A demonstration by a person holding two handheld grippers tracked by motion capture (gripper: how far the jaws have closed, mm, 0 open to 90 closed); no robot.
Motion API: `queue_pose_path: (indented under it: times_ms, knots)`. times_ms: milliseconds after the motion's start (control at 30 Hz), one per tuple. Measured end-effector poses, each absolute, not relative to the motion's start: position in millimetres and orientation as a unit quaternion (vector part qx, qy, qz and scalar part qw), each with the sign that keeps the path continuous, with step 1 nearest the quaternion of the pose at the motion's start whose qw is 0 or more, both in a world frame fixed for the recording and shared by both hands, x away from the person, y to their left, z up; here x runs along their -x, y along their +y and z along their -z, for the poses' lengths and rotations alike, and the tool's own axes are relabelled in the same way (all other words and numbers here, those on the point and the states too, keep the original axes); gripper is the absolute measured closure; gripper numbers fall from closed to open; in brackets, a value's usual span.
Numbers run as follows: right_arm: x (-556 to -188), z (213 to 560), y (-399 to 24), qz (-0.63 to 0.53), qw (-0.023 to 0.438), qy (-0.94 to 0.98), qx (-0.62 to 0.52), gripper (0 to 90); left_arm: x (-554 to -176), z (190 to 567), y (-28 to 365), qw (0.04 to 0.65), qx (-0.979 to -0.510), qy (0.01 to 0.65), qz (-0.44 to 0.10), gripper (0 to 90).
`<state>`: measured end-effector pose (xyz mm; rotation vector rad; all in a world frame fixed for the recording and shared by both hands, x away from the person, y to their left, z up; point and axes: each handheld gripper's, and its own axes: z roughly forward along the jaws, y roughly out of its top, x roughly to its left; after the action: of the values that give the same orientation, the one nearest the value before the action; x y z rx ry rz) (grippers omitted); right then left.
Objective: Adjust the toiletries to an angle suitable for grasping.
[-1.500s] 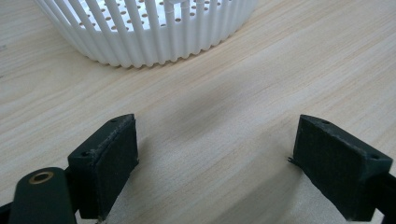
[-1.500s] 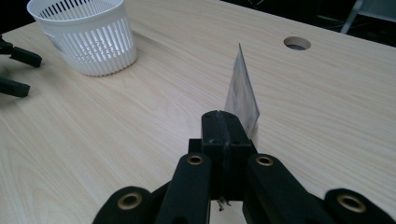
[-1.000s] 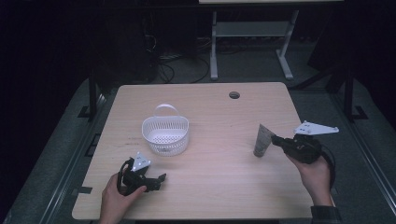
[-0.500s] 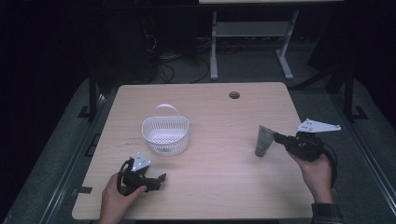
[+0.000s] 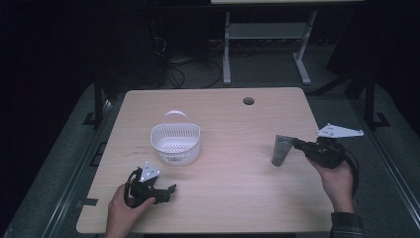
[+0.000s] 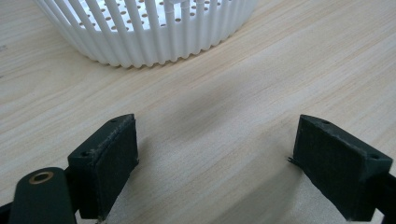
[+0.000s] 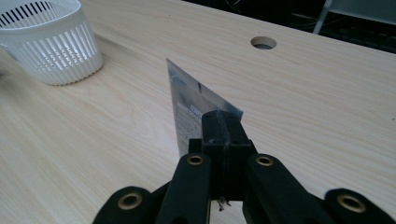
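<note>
Silver pouch point(image 5: 282, 149) hangs pinched by one edge in the right hand-held gripper point(image 5: 299, 145), on the right side of the tabletop point(image 5: 233, 198), a little nearer than the round cable hole point(image 5: 248, 101). In the high view its long axis runs roughly up and down, upper end at the jaws and lower end toward the wood; whether that lower end touches the surface I cannot tell. In the right gripper view the pouch point(image 7: 194, 109) stands edge-on as a flat sheet, its broad printed face turned to the left of that view, its free end pointing away from the jaws toward the far side of the tabletop. The right hand-held gripper point(image 7: 223, 127) has its jaws pressed together on the pouch's near edge.

White slotted basket point(image 5: 176, 143) with a loop handle sits left of centre, well apart from the pouch. The left hand-held gripper point(image 5: 168, 191) rests on the near left of the tabletop, just nearer than the basket, its jaws standing wide apart over bare wood in the left gripper view point(image 6: 215, 163), with the basket's wall point(image 6: 149, 32) ahead of them.
</note>
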<state>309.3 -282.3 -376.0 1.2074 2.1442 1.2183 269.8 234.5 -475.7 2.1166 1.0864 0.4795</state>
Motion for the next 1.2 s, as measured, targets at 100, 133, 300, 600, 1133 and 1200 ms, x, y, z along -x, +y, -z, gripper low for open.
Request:
queue_pose_path:
  times_ms: [100, 133, 300, 600, 1133, 1200]
  knots:
    - [-311, 376, -283, -0.436, 0.197, 0.764, -0.433, 89.7, -270, 476, 234, 0.350, -0.817, 0.419, -0.185, 12.8]
    - [-311, 376, -284, -0.436, 0.198, 0.763, -0.433, 89.8, -270, 476, 234, 0.350, -0.817, 0.419, -0.185, 12.8]
    - [-314, 376, -285, -0.436, 0.200, 0.761, -0.436, 89.8, -270, 476, 234, 0.350, -0.817, 0.419, -0.185, 12.8]
    - [-320, 377, -288, -0.437, 0.201, 0.757, -0.442, 89.8, -270, 476, 234, 0.350, -0.817, 0.419, -0.185, 12.8]
    - [-330, 379, -291, -0.440, 0.201, 0.753, -0.447, 89.7, -270, 476, 234, 0.350, -0.817, 0.419, -0.185, 12.8]
    - [-329, 379, -292, -0.440, 0.199, 0.752, -0.449, 89.7, -270, 476, 234, 0.349, -0.817, 0.419, -0.185, 12.8]
